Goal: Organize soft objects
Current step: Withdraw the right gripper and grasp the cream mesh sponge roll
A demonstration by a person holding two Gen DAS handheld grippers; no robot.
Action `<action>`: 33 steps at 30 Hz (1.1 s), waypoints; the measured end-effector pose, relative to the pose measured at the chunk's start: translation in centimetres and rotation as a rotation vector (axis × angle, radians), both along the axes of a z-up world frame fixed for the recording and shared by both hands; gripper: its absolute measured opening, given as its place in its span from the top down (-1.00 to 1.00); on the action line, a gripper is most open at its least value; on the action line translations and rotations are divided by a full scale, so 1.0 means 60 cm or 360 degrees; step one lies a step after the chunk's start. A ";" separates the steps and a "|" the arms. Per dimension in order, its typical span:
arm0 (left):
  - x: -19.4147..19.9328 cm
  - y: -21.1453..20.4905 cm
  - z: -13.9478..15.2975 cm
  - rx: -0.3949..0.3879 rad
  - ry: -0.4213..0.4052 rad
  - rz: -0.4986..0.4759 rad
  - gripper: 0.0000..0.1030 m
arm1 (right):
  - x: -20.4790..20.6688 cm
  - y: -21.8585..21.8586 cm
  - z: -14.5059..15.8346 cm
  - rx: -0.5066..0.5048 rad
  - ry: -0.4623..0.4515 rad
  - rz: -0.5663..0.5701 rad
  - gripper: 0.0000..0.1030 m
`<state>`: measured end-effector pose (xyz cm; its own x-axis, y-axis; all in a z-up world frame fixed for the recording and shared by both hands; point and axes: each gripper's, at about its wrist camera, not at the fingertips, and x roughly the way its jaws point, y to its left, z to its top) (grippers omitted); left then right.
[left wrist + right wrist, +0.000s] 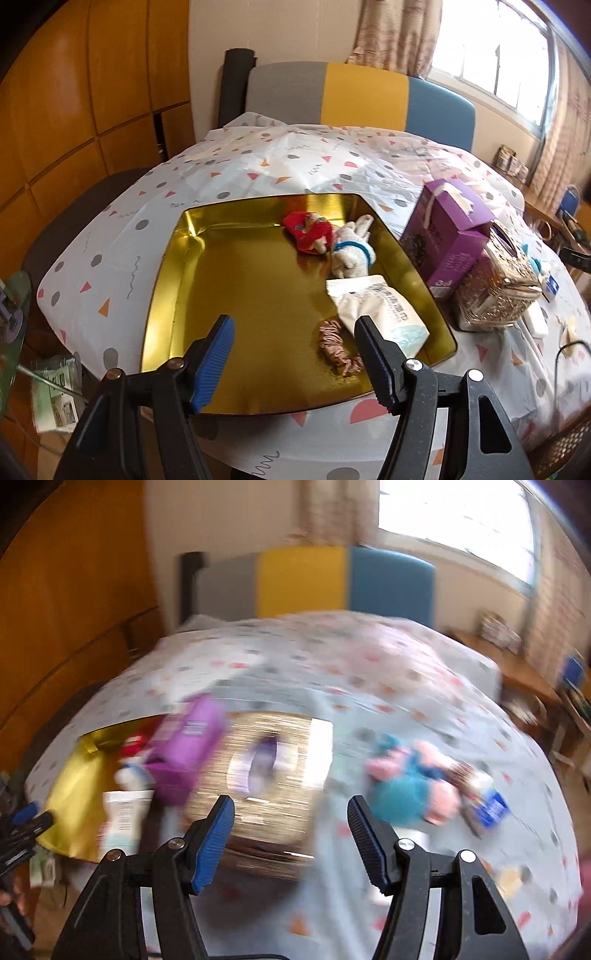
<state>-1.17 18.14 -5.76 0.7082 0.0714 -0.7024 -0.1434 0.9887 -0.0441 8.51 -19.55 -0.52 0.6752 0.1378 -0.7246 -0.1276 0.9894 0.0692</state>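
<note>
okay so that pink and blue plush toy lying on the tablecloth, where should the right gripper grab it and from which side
Probably the blue body in the middle of the plush toy, coming down from above with the right gripper. The pink parts stick out around it and look floppier. The picture is blurred, so its exact pose is uncertain.

Table (pixel 229 173), cloth-covered: tray (pixel 251 295) at its near left. In the tray, along the right side from far to near: stuffed toy (pixel 308 230), rolled glove (pixel 351 251) just right of it, wipes packet (pixel 380 310), then scrunchie (pixel 338 343) touching the packet's near left edge. Right of the tray, outside its wall: carton (pixel 447 236), with a tissue box (pixel 498 280) just before it. Further right on the cloth: plush toy (pixel 410 775), blurred. Chair (pixel 362 96) behind the table.
</note>
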 end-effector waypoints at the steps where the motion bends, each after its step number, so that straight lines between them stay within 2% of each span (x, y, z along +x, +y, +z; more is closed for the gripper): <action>1: 0.000 -0.004 0.000 -0.0002 0.0002 -0.0014 -0.33 | 0.006 -0.036 -0.007 -0.0001 0.0023 -0.0098 -0.25; 3: 0.003 -0.013 0.000 -0.0006 0.0011 -0.0045 -0.34 | 0.016 -0.095 -0.022 0.0016 0.0081 -0.0276 -0.25; 8: 0.007 -0.030 -0.001 -0.0044 0.0022 -0.0113 -0.34 | 0.029 -0.267 -0.072 0.0097 0.0376 -0.0816 -0.25; 11: 0.008 -0.043 0.000 -0.0059 0.0009 -0.0170 -0.34 | 0.012 -0.347 -0.086 0.0188 0.0482 -0.0963 -0.25; 13: 0.009 -0.052 0.002 -0.0077 0.0007 -0.0203 -0.34 | 0.003 -0.386 -0.095 0.0157 0.0563 -0.1030 -0.25; 19: 0.015 -0.080 0.002 -0.0114 0.0022 -0.0328 -0.34 | -0.003 -0.435 -0.146 0.0192 0.0855 -0.1034 -0.26; 24: 0.012 -0.107 -0.003 -0.0120 0.0058 -0.0441 -0.34 | 0.014 -0.431 -0.188 0.0312 0.0966 -0.1008 -0.26; 26: 0.012 -0.117 -0.004 -0.0129 0.0068 -0.0506 -0.34 | 0.031 -0.416 -0.208 0.0292 0.1039 -0.0934 -0.26; 29: 0.011 -0.135 -0.004 -0.0149 0.0083 -0.0604 -0.34 | 0.051 -0.384 -0.236 0.0157 0.1173 -0.0812 -0.25; 30: 0.011 -0.141 -0.004 -0.0156 0.0084 -0.0637 -0.34 | 0.055 -0.376 -0.234 0.0097 0.1171 -0.0783 -0.04; 31: 0.011 -0.149 -0.003 -0.0164 0.0089 -0.0674 -0.34 | 0.059 -0.367 -0.222 0.0064 0.1109 -0.0746 0.09; 33: 0.009 -0.174 0.004 -0.0175 0.0091 -0.0769 -0.34 | 0.063 -0.357 -0.204 0.0004 0.1022 -0.0714 0.12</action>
<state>-0.65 7.70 -5.52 0.6023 -0.3322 -0.7259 0.3247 0.9326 -0.1574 12.29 -40.97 -12.73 0.1154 -0.0466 -0.9922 0.3502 0.9367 -0.0033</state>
